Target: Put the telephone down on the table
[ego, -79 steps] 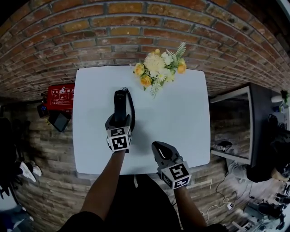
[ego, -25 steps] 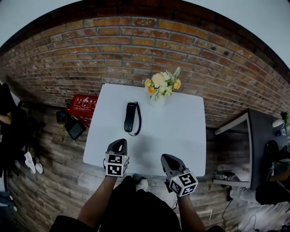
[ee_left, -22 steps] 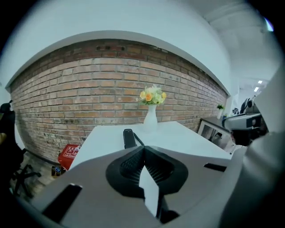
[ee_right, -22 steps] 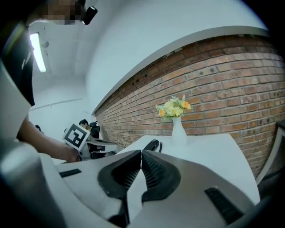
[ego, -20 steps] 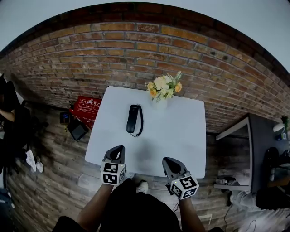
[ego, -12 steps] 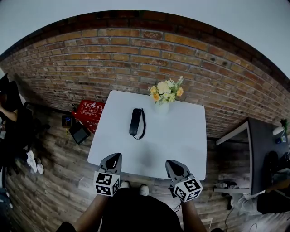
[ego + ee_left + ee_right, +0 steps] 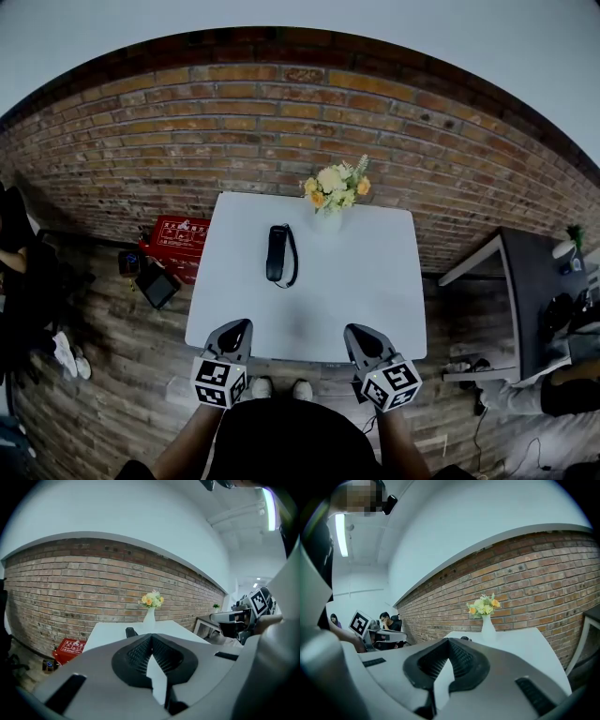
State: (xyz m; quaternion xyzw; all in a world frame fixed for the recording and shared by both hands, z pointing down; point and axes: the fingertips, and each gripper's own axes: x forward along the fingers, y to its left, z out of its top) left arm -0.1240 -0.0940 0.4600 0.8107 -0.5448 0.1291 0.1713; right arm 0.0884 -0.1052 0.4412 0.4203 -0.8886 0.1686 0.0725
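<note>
The black telephone handset (image 7: 276,253) lies flat on the white table (image 7: 366,281) left of centre, with its cord (image 7: 293,259) looped beside it. Nothing touches it. My left gripper (image 7: 235,328) hangs at the table's near edge, shut and empty, well short of the telephone. To its right, my right gripper (image 7: 358,334) is also shut and empty. In the left gripper view the jaws (image 7: 151,638) meet at the tips, and the telephone (image 7: 131,632) shows far ahead. The right gripper view shows closed jaws (image 7: 449,642) and the telephone's end (image 7: 465,639).
A white vase of yellow and white flowers (image 7: 333,192) stands at the table's far edge against the brick wall (image 7: 234,122). A red box (image 7: 178,234) and a dark device (image 7: 156,282) lie on the floor at left. A dark desk (image 7: 539,281) stands at right.
Three seconds ago my left gripper held the telephone over the table. It now lies free, and both grippers have drawn back to the near edge. The head has risen.
</note>
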